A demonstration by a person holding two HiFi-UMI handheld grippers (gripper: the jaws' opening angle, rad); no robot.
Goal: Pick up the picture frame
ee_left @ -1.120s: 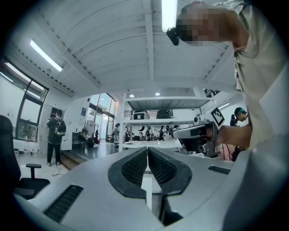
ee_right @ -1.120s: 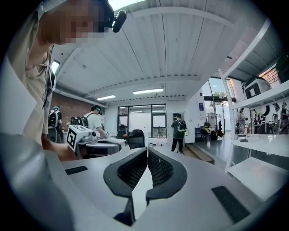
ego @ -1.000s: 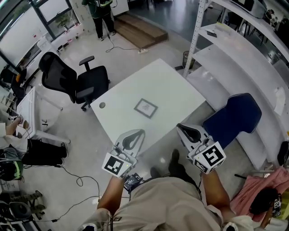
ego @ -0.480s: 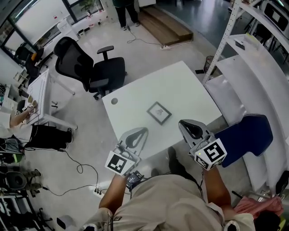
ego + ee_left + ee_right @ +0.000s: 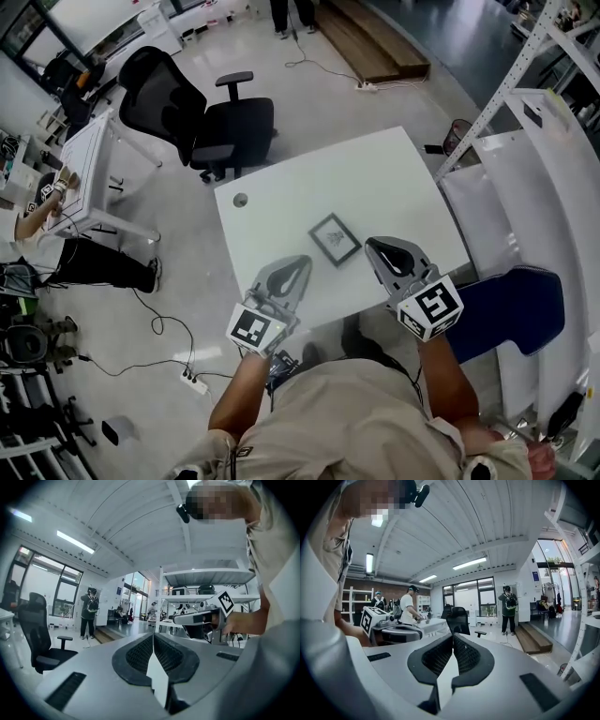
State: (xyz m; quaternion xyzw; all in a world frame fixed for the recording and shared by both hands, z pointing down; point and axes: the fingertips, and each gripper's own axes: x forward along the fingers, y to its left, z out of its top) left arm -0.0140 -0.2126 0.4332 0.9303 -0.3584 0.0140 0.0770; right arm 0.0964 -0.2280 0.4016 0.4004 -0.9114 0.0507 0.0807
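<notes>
A small dark picture frame [image 5: 335, 238] lies flat near the middle of the white table [image 5: 281, 202]. My left gripper [image 5: 296, 262] hovers over the table's near edge, left of the frame, its jaws shut with nothing between them. My right gripper [image 5: 374, 247] hangs just right of the frame, above the table, jaws closed and empty. In the left gripper view the left gripper [image 5: 153, 635] points level across the room, with the right gripper's body [image 5: 201, 618] to its right. In the right gripper view the right gripper [image 5: 452, 637] also points out over the room; the frame is hidden there.
A black office chair [image 5: 202, 112] stands beyond the table's far left corner. White shelving [image 5: 548, 141] runs along the right, with a blue chair [image 5: 511, 309] beside the table. A desk [image 5: 84, 178] and cables [image 5: 164, 319] are at the left. People stand in the background [image 5: 507, 609].
Both grippers have moved forward and down from in front of the table to over its near edge, and now flank the frame. The table sits closer below me.
</notes>
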